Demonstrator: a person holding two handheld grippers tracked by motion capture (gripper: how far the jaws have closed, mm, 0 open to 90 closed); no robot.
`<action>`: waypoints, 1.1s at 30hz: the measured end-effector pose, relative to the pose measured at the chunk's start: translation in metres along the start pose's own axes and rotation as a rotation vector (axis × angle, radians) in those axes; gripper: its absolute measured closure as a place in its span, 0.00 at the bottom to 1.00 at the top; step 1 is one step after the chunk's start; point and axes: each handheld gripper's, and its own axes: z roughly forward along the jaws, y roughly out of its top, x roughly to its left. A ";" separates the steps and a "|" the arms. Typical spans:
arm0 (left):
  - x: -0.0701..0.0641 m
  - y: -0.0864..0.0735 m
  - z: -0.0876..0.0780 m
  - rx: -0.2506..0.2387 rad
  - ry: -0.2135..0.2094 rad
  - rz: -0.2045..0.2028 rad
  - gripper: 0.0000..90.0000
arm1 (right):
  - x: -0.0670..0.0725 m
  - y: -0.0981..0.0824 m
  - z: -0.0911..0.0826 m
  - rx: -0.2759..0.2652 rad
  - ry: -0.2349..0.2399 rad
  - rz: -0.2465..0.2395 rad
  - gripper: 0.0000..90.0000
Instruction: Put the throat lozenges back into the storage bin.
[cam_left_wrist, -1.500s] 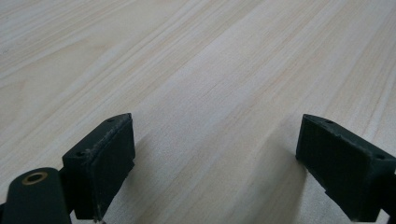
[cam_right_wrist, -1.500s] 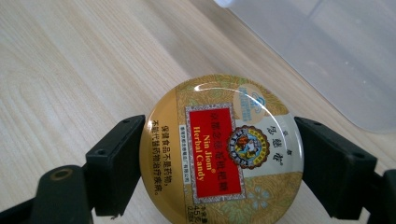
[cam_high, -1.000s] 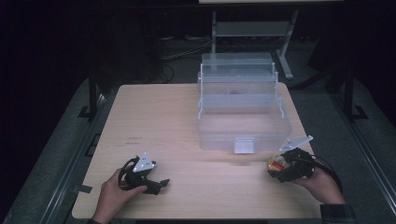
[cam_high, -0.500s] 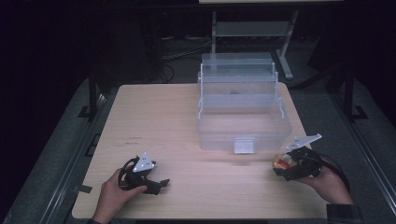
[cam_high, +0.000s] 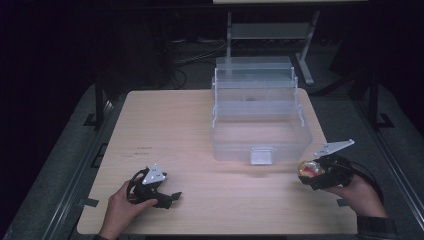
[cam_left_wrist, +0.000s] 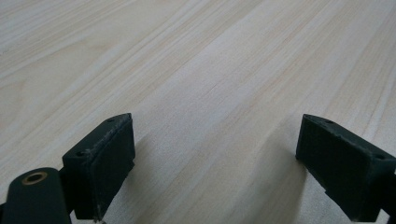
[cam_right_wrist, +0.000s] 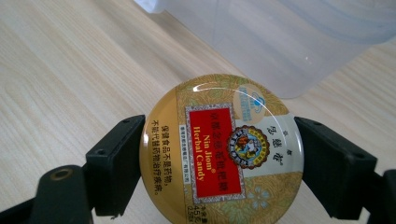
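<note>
Gold tin: a round herbal candy tin (cam_right_wrist: 222, 151) with a gold lid and a red label reading "Nin Jiom Herbal Candy" sits between the jaws of the right gripper (cam_right_wrist: 219, 163), lid towards the camera.
Right gripper state: both black jaws press on the rim of the tin, one on each side, so the tin is clamped.
Right gripper place: in the high view the right gripper (cam_high: 320, 172) is at the near right edge of the table (cam_high: 170, 125), held in the person's right hand (cam_high: 357, 192), with the tin (cam_high: 309, 169) showing at its front end.
Tin and box: the tin is just beside the near right corner of the clear plastic storage box (cam_high: 260, 117), apart from it; the right gripper view shows the box wall (cam_right_wrist: 280, 42) close behind the tin.
Storage box: transparent, stepped tiers opened out towards the far edge, a small latch tab on its near wall, standing on the right half of the table.
Left gripper state: the left gripper (cam_left_wrist: 215, 158) has its jaws wide apart, with bare pale wood between them.
Left gripper place: near the front left of the table, low over the wood, in the person's left hand (cam_high: 125, 207).
</note>
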 end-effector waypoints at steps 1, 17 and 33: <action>0.000 0.000 0.000 0.000 0.000 0.000 0.12 | -0.001 0.000 -0.001 -0.001 -0.003 0.002 0.22; 0.000 0.000 0.000 0.001 0.000 -0.001 0.12 | -0.012 0.010 -0.021 -0.010 -0.027 -0.003 0.22; 0.000 0.000 0.000 0.001 -0.001 -0.002 0.12 | -0.019 0.025 -0.034 -0.033 -0.037 -0.012 0.22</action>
